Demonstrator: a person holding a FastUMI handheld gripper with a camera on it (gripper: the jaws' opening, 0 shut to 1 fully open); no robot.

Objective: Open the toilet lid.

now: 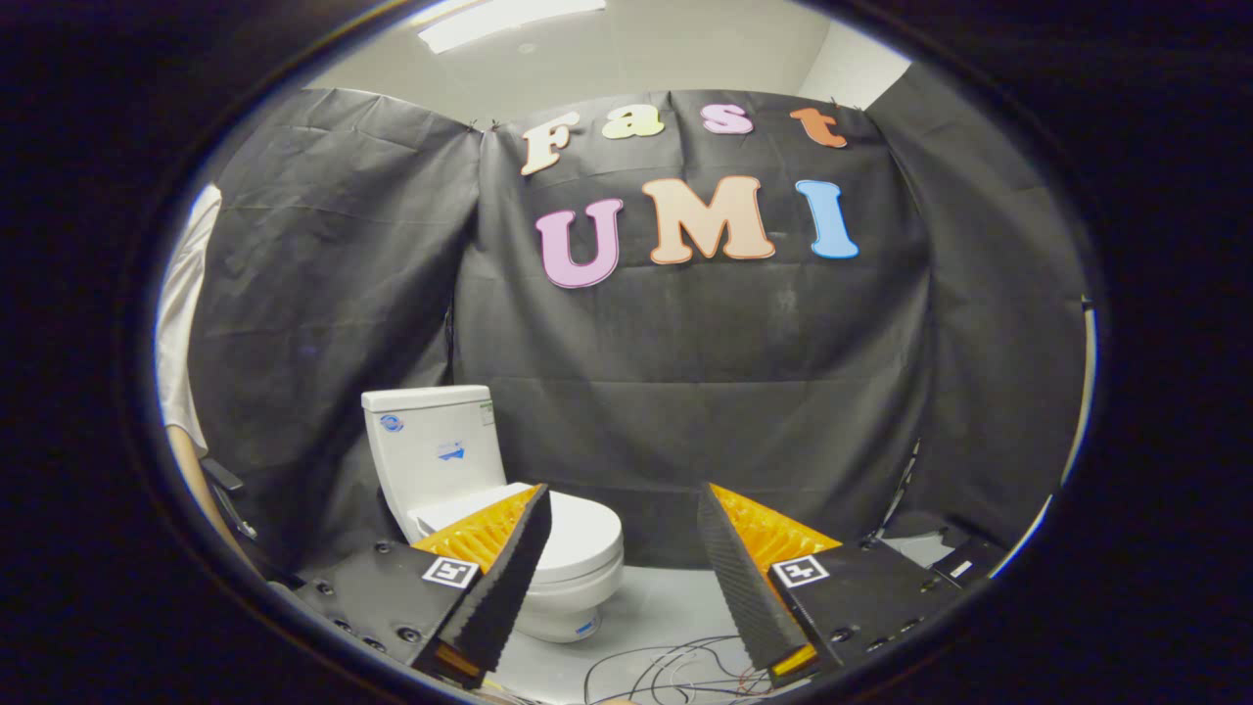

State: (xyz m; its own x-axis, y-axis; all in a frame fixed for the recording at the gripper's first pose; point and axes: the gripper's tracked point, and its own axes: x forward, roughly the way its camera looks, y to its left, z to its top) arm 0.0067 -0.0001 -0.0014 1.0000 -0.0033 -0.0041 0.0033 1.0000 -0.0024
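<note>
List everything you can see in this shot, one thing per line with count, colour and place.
toilet: one, white, on the floor beyond the fingers, partly behind the left one
toilet lid: one, white, down and closed on the bowl, just past the left finger
tank: one, white, at the back of the toilet against the cloth
cloth wall: one, black, hanging behind the toilet
cables: a loose tangle, dark and thin, on the pale floor between the fingers
sleeve: one, white, a person's, beside the cloth left of the toilet
gripper: one, fingers spread apart, holding nothing
</note>
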